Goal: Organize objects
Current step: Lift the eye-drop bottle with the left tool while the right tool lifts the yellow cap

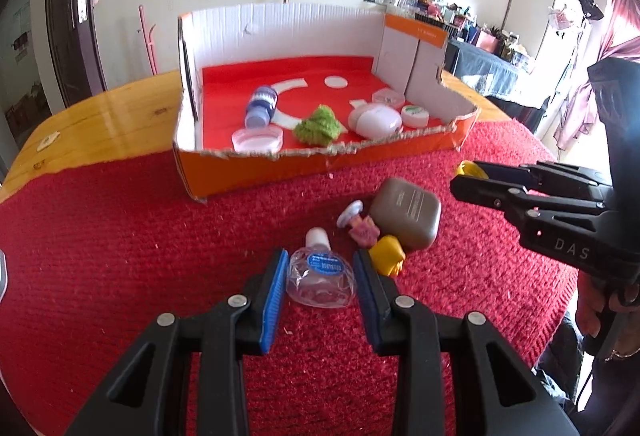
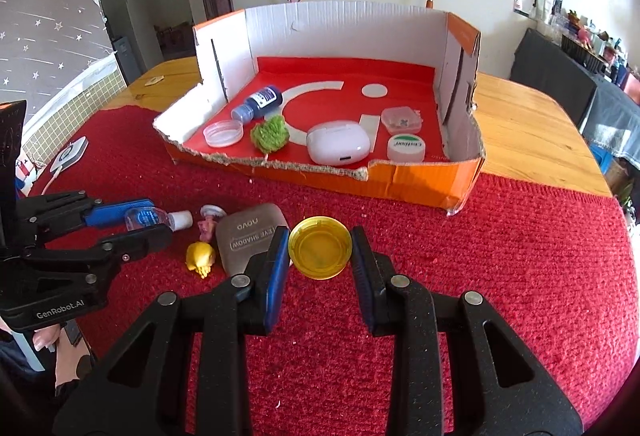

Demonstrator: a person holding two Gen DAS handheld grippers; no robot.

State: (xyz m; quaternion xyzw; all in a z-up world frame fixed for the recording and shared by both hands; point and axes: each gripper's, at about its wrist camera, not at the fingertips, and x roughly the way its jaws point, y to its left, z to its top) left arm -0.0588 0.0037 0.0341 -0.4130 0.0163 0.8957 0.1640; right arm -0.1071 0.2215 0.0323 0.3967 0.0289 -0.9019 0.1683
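Note:
My left gripper (image 1: 321, 268) straddles a clear sanitizer bottle (image 1: 320, 278) lying on the red cloth; its pads sit close on both sides, and whether they touch is unclear. My right gripper (image 2: 320, 248) is shut on a round yellow lid (image 2: 320, 247), held above the cloth. Beside the bottle lie a grey eye-shadow case (image 1: 406, 211), a pink figure (image 1: 360, 226) and a yellow toy (image 1: 387, 256). The orange cardboard box (image 2: 420, 183) holds a blue bottle (image 2: 258, 103), a green tuft (image 2: 270, 133), a white earbud case (image 2: 338, 141) and small jars.
The red cloth (image 2: 500, 256) covers the near part of a wooden table (image 2: 532, 131). A white tag (image 2: 70, 155) lies at the cloth's left edge. A cluttered shelf and dark furniture stand at the right behind the table.

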